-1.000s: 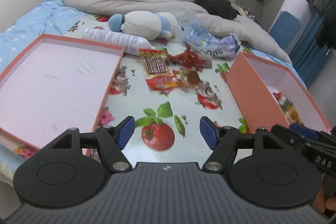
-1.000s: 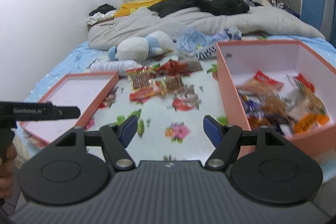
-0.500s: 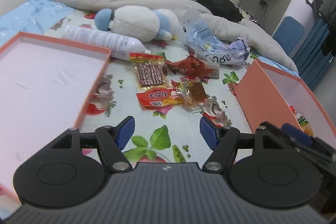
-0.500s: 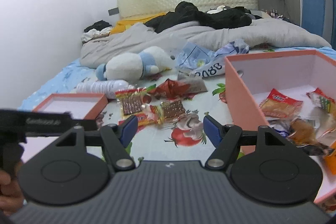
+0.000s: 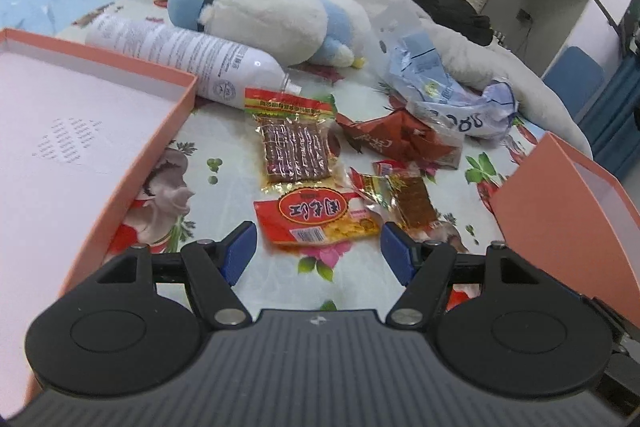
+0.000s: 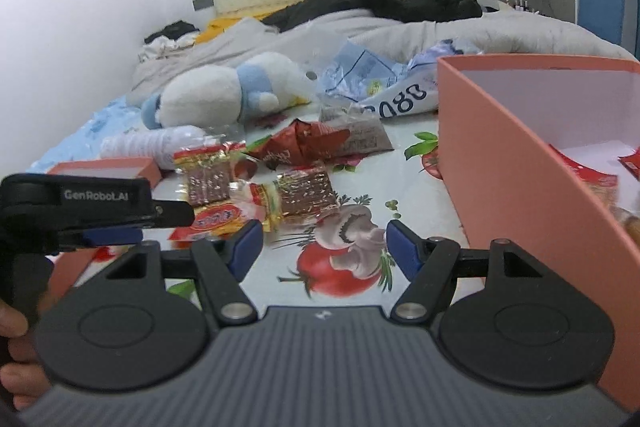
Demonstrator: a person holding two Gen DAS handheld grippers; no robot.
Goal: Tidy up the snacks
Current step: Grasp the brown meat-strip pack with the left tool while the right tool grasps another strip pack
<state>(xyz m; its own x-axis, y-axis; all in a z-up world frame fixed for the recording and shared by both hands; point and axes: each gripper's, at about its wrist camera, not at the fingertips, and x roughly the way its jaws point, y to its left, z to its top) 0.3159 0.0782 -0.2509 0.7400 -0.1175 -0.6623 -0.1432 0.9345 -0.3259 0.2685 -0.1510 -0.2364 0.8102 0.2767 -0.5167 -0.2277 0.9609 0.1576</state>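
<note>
Several snack packets lie on the fruit-print sheet. A red packet (image 5: 316,213) sits just ahead of my left gripper (image 5: 318,255), which is open and holds nothing. Behind it lie a brown-strip packet (image 5: 294,143), a small brown packet (image 5: 412,201) and a crumpled red wrapper (image 5: 396,139). My right gripper (image 6: 324,251) is open and empty above the sheet, with the small brown packet (image 6: 306,193) in front of it. The orange box (image 6: 520,187) on the right holds several snacks (image 6: 592,179). The left gripper (image 6: 176,215) shows side-on at the left.
An orange lid (image 5: 168,131) lies open side up on the left. Behind the snacks are a white bottle (image 5: 180,55), a plush toy (image 5: 272,15) and a blue plastic bag (image 5: 440,87). A grey blanket (image 6: 400,27) and black clothes (image 6: 380,1) cover the far bed.
Both grippers have come forward and down toward the snack pile, which now looks larger and closer. Both pairs of jaws stand as wide as before.
</note>
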